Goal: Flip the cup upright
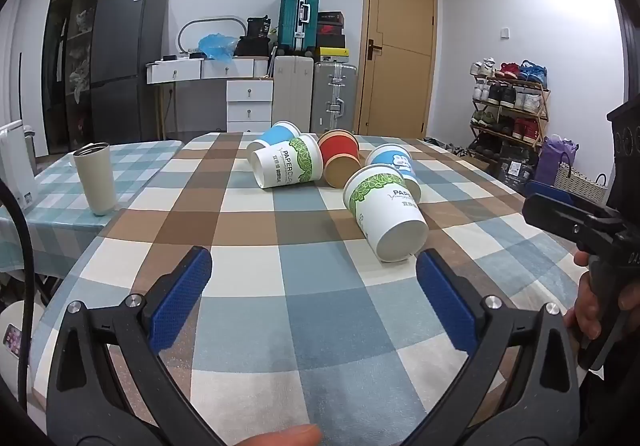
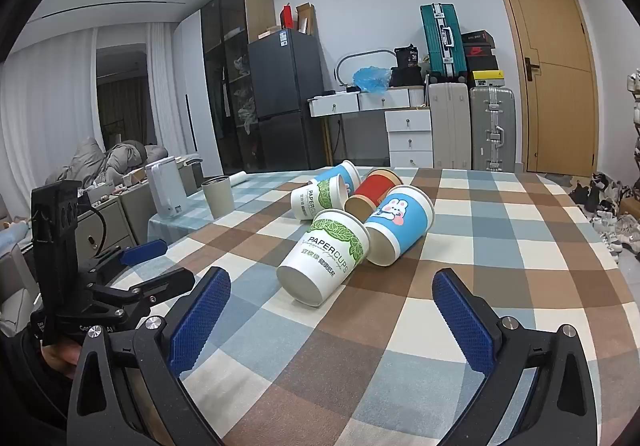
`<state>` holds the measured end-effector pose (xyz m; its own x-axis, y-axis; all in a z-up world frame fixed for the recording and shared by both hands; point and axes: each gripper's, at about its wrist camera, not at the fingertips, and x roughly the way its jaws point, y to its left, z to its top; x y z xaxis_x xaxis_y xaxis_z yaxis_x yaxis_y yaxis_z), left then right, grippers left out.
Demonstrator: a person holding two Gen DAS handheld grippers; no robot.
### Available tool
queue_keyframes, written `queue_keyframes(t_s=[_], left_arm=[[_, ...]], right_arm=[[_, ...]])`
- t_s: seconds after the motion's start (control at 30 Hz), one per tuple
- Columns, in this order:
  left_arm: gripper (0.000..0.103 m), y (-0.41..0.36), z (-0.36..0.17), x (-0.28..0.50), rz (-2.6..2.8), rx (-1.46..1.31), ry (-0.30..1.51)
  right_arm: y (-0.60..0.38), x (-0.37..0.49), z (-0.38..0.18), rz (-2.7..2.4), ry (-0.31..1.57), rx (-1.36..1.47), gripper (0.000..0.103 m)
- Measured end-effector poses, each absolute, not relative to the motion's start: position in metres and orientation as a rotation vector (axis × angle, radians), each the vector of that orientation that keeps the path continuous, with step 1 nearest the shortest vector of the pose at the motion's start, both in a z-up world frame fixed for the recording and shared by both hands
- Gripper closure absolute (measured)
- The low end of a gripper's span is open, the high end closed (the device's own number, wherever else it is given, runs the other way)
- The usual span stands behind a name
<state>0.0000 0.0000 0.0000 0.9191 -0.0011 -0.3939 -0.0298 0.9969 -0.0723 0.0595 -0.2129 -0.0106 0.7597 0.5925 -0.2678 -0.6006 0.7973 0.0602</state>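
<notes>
Several paper cups lie on their sides on a checked tablecloth (image 1: 256,286). The nearest is a white and green cup (image 1: 384,216), also in the right wrist view (image 2: 324,256), its base toward me. Behind it lie a blue rabbit cup (image 2: 400,228), a red cup (image 1: 340,158), a second white and green cup (image 1: 286,166) and a second blue cup (image 1: 276,134). My left gripper (image 1: 314,270) is open and empty, short of the cups. My right gripper (image 2: 330,288) is open and empty, its fingers either side of the nearest cup's base, not touching.
A beige metal tumbler (image 1: 96,178) stands upright on a second, teal-checked table (image 1: 52,182) at the left, next to a white appliance (image 2: 166,186). The right gripper shows at the right edge of the left wrist view (image 1: 580,222). Suitcases, drawers and a fridge stand behind.
</notes>
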Motion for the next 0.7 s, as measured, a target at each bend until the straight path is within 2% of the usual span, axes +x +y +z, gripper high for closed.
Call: queue_keyframes(t_s=[0.7], left_arm=[[0.001,0.0000,0.0003,-0.0002,0.010,-0.074,0.399]], right_arm=[[-0.2129,0.0594,-0.0105,0.650,0.279,-0.032,0.000]])
